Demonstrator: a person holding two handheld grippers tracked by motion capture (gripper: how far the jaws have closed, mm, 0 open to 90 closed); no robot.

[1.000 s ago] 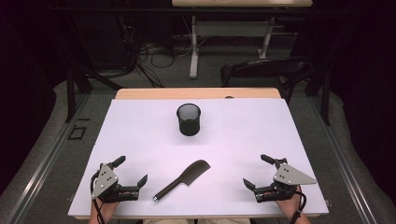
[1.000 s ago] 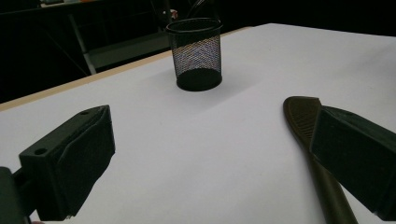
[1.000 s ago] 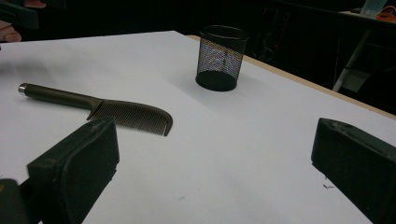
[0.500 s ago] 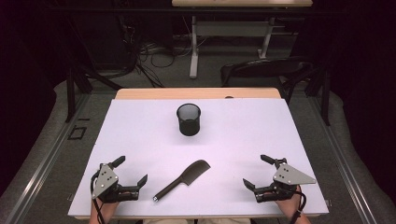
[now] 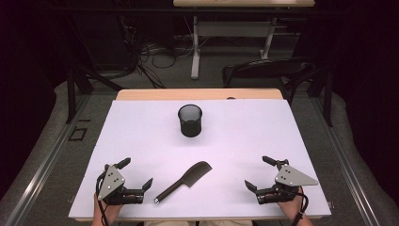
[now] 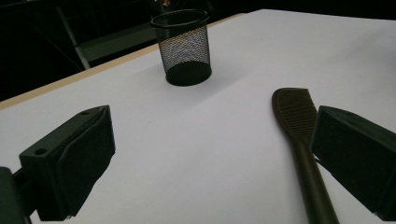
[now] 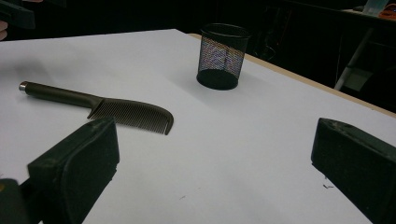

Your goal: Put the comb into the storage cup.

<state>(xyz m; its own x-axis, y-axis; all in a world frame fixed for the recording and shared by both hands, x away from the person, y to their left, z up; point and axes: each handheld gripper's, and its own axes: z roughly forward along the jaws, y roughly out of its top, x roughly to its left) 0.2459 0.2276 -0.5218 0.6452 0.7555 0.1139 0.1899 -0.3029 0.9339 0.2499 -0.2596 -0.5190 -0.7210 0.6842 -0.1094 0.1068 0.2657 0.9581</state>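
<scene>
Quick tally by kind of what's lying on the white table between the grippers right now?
Combs: 1, the dark comb, lying flat.
Mesh cups: 1, the black mesh cup, upright.
Total: 2.

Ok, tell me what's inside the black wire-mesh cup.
The black wire-mesh cup looks empty; through the mesh its dark base shows. The high view's near wall hides part of the floor.

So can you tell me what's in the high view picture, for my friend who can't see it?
A dark comb lies flat on a white table, between two hand-held grippers at the near edge. The left gripper and the right gripper both rest with jaws open, touching nothing. A black mesh cup stands upright farther back.
</scene>
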